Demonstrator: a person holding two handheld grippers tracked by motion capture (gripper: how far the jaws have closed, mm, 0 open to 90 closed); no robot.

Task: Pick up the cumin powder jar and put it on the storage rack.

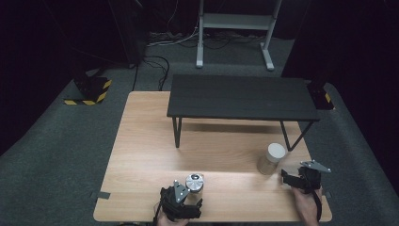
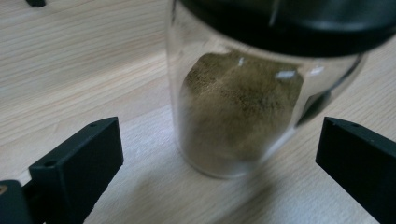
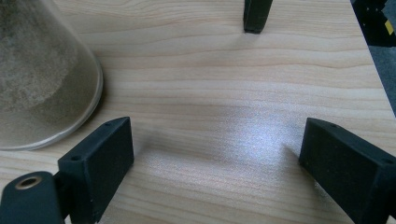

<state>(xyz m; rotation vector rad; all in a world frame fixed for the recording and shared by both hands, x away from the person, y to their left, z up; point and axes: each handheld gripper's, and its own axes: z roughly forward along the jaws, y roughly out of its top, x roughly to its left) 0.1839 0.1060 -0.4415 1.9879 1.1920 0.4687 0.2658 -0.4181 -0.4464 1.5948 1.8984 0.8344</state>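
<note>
A: On the near edge of the light wooden table [image 1: 141, 141], high view, what's there?
B: Left gripper [image 1: 182, 207], held in a hand at the bottom, sits just behind a small glass jar [image 1: 194, 182] with a shiny dark lid. Right gripper [image 1: 295, 179] is at the near right corner, close to a second jar with a white lid [image 1: 271, 158].

A: Anything else up top?
B: Black low shelf [image 1: 242, 96] on thin legs stands on the far half of the table. Grey carpet around, a white frame stand [image 1: 235, 28] behind, cables on the floor.

A: Left gripper view?
B: Jaws spread wide, nothing gripped. The glass jar [image 2: 243, 107] stands between them but farther out, touching neither jaw. Brown powder inside, black lid at the top, blurry. Table wood [image 2: 70, 60] underneath.

A: Right gripper view?
B: Jaws parted here too, bare table [image 3: 233, 93] between them. The white-lidded jar's glass wall [image 3: 46, 79] is at the left, beige powder in it, just beyond the left-hand jaw; can't tell if they touch. One black shelf leg [image 3: 256, 16] stands on the wood at the top.

A: Both jars upright?
B: Yes, both standing on the table, well apart from each other.
</note>
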